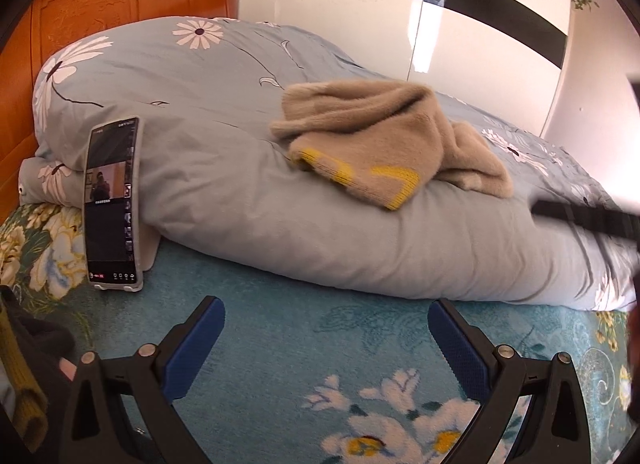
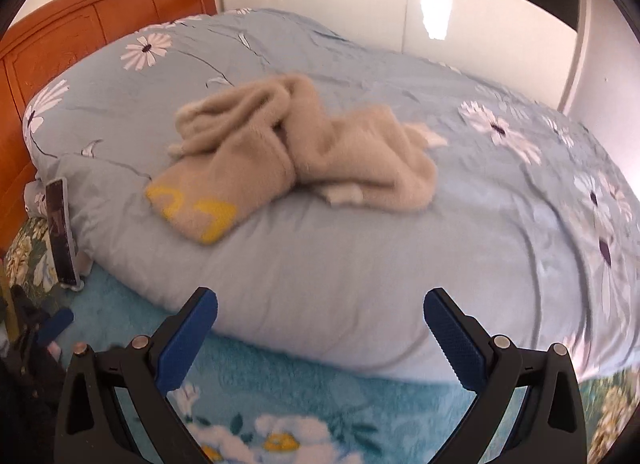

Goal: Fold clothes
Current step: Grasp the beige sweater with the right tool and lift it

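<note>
Orange wooden headboard [image 1: 80, 12] at far left, behind the bed. Phone [image 1: 113, 202] stands upright just right of it, propped against the edge of a pale blue daisy-print duvet [image 1: 224, 168], screen lit. Duvet bulges high across mid-frame. On its crest, right of centre in the left wrist view, lies a beige fuzzy garment [image 1: 372, 136], crumpled, a yellow-patterned cuff hanging toward the camera; in the right wrist view it [image 2: 280, 144] sits left of centre, blurred. Teal floral blanket [image 1: 320, 336] covers the near bed. Left tongs [image 1: 325, 328] spread wide, nothing between the blue pads, low above the blanket. Right tongs [image 2: 320, 320] likewise wide apart, holding nothing, near the duvet's front edge.
</note>
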Demonstrator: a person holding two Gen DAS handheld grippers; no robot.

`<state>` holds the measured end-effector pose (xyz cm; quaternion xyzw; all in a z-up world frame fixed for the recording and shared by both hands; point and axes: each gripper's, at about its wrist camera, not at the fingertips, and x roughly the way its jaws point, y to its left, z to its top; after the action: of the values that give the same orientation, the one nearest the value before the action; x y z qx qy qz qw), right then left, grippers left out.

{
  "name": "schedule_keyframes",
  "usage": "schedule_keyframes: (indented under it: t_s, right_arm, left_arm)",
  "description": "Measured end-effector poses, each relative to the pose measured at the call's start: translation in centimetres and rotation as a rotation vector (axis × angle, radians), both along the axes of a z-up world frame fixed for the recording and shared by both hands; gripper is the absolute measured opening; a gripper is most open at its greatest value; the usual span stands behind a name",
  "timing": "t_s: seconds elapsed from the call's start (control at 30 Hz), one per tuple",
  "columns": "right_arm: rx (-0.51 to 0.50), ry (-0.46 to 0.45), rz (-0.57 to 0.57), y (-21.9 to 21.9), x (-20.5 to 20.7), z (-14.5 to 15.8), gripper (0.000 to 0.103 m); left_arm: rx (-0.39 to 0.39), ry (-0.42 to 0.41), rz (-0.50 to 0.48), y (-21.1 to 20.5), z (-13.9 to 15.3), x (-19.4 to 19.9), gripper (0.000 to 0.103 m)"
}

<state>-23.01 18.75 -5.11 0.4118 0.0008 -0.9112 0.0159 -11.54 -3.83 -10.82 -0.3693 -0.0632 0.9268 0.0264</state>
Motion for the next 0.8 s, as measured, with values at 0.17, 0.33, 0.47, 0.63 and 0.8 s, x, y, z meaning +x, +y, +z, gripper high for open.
schedule_keyframes:
  t_s: [0.17, 0.33, 0.47, 0.63, 0.8]
  right_arm:
    - [-0.046, 0.004, 0.079, -2.2, -9.4, 2.0, 0.102]
    - [-0.067, -0.077, 0.093, -3.9, -16.1, 0.3, 0.077]
    - [-0.068, -0.145, 0.043, -4.5, -19.9, -1.8, 0.069]
    - [-0.198, -0.166, 0.001, -3.9, -21.2, -0.8, 0.010]
    - [-0.479, -0.138, 0.032, -1.8, -19.3, 1.1, 0.009]
  left_arm:
    - [-0.007, -0.006, 0.029, -0.6, -0.1, -0.2, 0.103]
    - [0.017, -0.005, 0.045, -1.3, -0.1, -0.3, 0.103]
    - [0.036, -0.014, 0.059, -2.0, -0.3, -0.4, 0.103]
    - [0.075, -0.031, 0.088, -2.5, -0.7, -0.5, 0.103]
    - [0.106, -0.027, 0.119, -2.8, -0.6, -0.4, 0.103]
